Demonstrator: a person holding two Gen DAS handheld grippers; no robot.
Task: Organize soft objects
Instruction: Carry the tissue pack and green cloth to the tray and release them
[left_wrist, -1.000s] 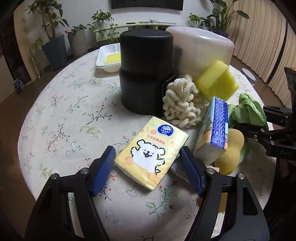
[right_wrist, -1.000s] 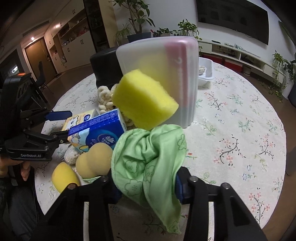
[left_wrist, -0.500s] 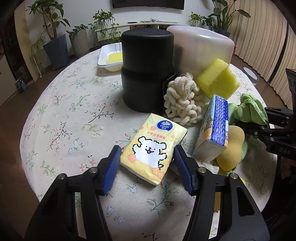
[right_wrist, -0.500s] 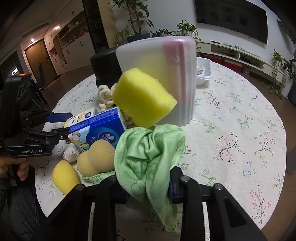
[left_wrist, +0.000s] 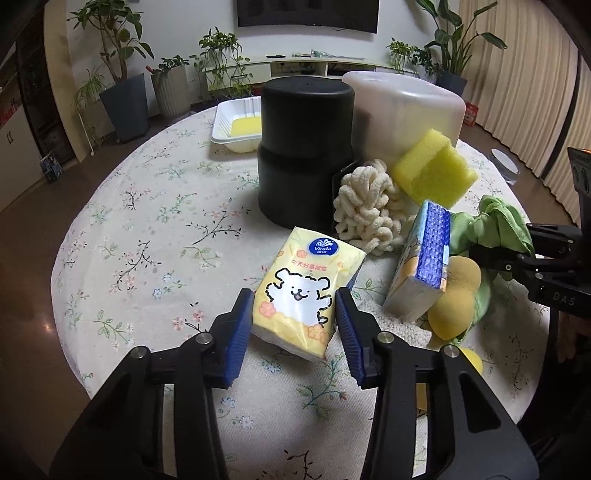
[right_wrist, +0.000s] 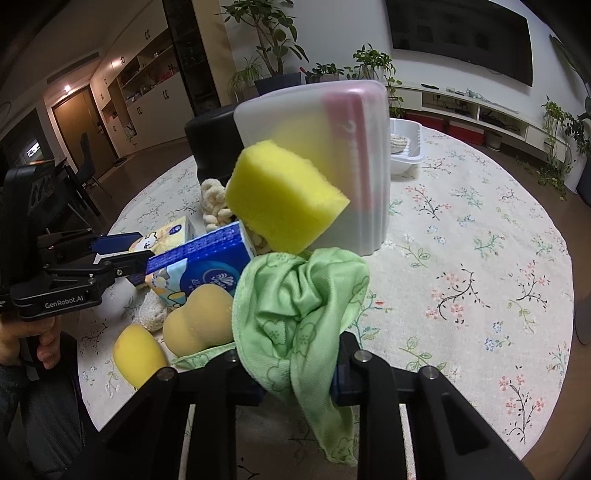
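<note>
My left gripper (left_wrist: 294, 312) is shut on the near end of a yellow tissue pack (left_wrist: 306, 291) with a white dog print; the pack's near end looks raised off the tablecloth. My right gripper (right_wrist: 295, 373) is shut on a crumpled green cloth (right_wrist: 299, 306), which hangs over its fingers. Beside these lie a blue tissue pack (left_wrist: 424, 258), a yellow sponge block (left_wrist: 434, 173), a cream chenille mitt (left_wrist: 365, 210) and tan egg-shaped sponges (right_wrist: 199, 319). The left gripper also shows in the right wrist view (right_wrist: 122, 243).
An upturned black container (left_wrist: 304, 147) and a frosted white bin (left_wrist: 402, 110) stand behind the pile. A white tray (left_wrist: 236, 129) sits at the table's far side. The round table (right_wrist: 480, 258) has a floral cloth. Another yellow sponge (right_wrist: 138, 354) lies near the front edge.
My left gripper's jaws have closed from wide open onto the yellow tissue pack. My right gripper has closed tighter on the green cloth and drawn it back slightly.
</note>
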